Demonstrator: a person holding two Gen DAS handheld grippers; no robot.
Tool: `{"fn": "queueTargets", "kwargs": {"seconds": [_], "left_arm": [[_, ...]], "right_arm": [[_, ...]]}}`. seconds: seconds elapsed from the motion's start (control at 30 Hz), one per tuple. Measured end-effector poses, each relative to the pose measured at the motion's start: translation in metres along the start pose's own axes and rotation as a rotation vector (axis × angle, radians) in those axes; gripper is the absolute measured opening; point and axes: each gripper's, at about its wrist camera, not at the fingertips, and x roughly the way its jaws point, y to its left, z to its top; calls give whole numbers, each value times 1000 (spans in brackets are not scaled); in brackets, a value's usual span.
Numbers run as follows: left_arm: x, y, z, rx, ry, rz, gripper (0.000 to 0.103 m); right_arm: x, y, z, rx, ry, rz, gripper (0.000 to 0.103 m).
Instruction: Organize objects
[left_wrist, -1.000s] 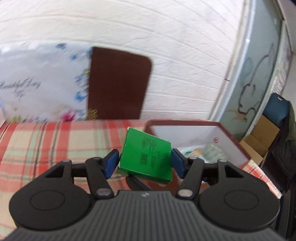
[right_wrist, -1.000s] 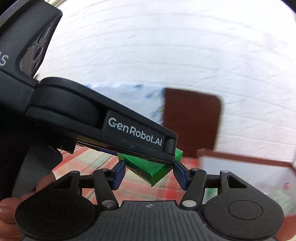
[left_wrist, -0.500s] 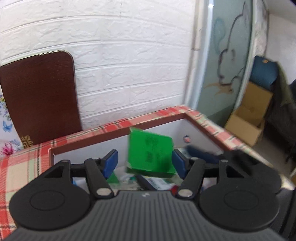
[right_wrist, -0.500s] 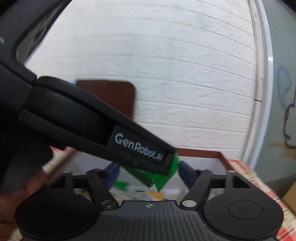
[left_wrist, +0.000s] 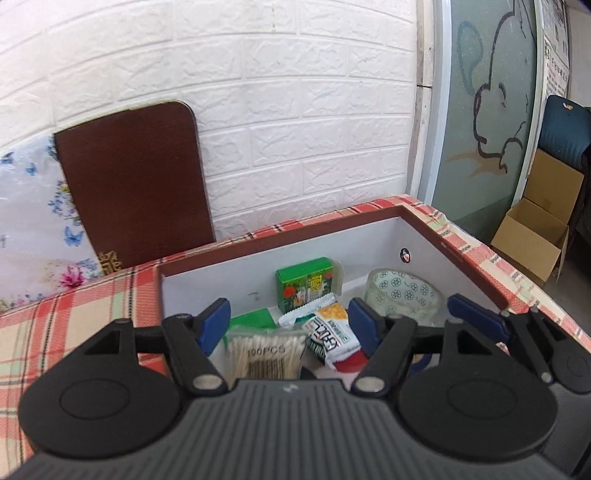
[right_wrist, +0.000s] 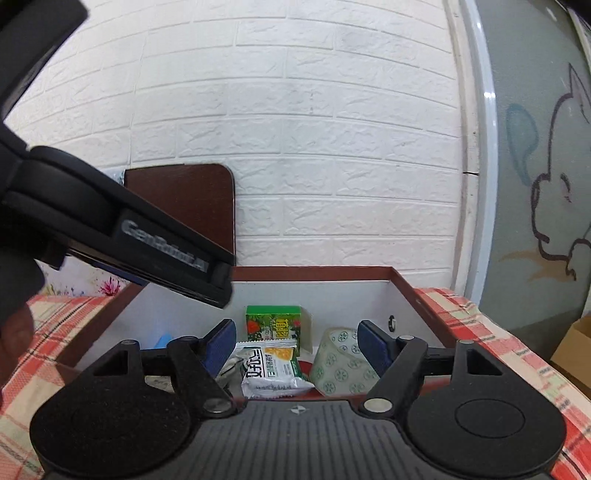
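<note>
While my two hand-held grippers hung over the plaid worktop (left_wrist: 74, 325), the open box (left_wrist: 280, 242) lay under them. My left hand-held gripper (left_wrist: 290, 323) was opening with nothing between its pads; my right hand-held gripper (right_wrist: 297, 345) stood spread and empty. Inside lay the tape roll (left_wrist: 402, 295), green carton (left_wrist: 306, 282), swab pack (left_wrist: 266, 356) and snack packet (left_wrist: 328, 332).

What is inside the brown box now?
Inside the box: a green carton, tape roll, snack packet and cotton swabs. The claws hide its near part.
</note>
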Motion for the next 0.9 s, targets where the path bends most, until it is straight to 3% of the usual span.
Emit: {"fn": "queueTargets", "kwargs": {"seconds": [0.2,0.43,0.9], "left_arm": [[-49,4,-23,-15,12,50,75],[-91,12,-63,-50,42,117,83],[-141,29,-119,-96,60,221,96]], "right_arm": [[-54,-16,-5,77,-21,-19,72],[-107,-17,-10,165,-37,18,73],[-160,8,-28,234,15,123,75]]}}
